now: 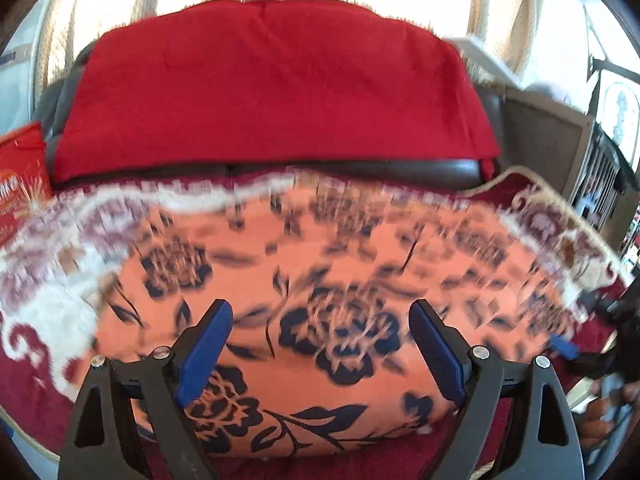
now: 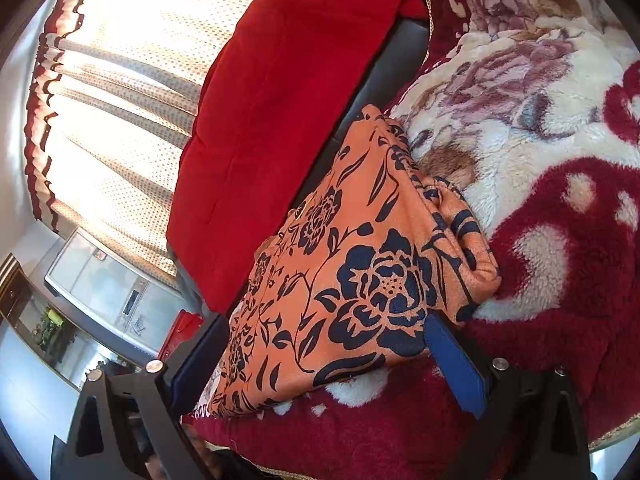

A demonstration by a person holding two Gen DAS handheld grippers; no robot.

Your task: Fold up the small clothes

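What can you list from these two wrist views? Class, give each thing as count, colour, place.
Folded garment: one, orange with dark navy flowers, on the blanket.
Plush blanket: one, maroon and cream floral, under the garment.
Red cushion: one, red, behind the garment on a dark seat.
Curtains: cream with dots, maroon trim, behind the cushion.
Red packet: one, red, left edge of the left view.
Left gripper: one, black with blue pads, open above the garment.
Right gripper: one, black with blue pads, either side of the garment's near end; contact unclear.
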